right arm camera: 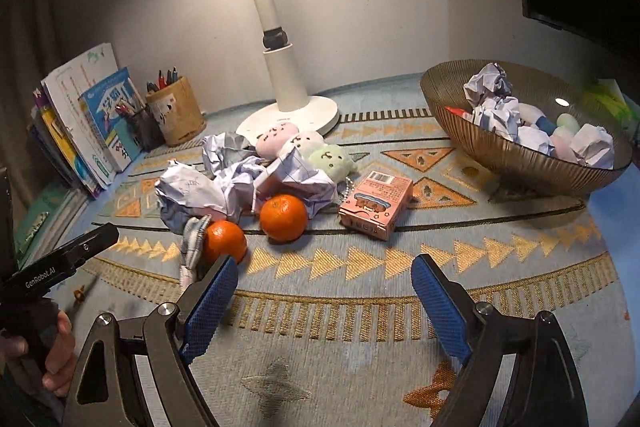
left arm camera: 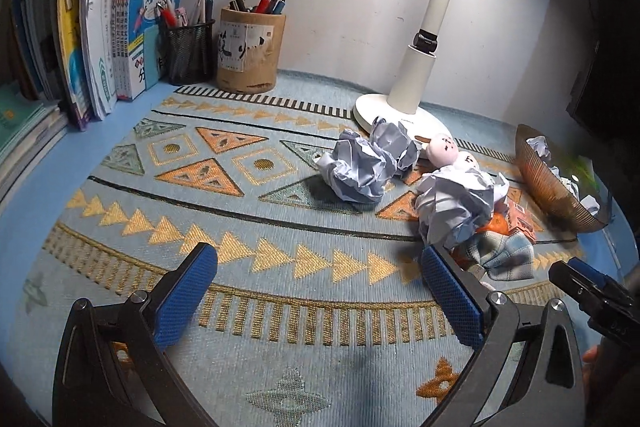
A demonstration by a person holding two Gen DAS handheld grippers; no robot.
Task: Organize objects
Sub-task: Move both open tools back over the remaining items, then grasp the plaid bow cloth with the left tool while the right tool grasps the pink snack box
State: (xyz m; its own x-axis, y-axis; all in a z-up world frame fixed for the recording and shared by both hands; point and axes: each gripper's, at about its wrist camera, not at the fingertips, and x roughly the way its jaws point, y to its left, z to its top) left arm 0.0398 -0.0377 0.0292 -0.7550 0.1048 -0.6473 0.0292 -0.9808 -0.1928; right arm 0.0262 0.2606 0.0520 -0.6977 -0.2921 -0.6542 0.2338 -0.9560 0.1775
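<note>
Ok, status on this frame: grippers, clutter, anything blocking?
Left gripper and right gripper open, empty. Paper balls, two oranges, pink box loose on mat; bowl part-filled. Path clear.

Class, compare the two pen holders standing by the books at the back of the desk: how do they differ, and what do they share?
The black mesh pen holder is dark, see-through wire; the wooden pen holder is solid tan with paper labels. The mesh one looks narrower and stands next to the books; the wooden one looks wider and stands nearer the lamp. Both stand upright against the wall, holding pens.
</note>
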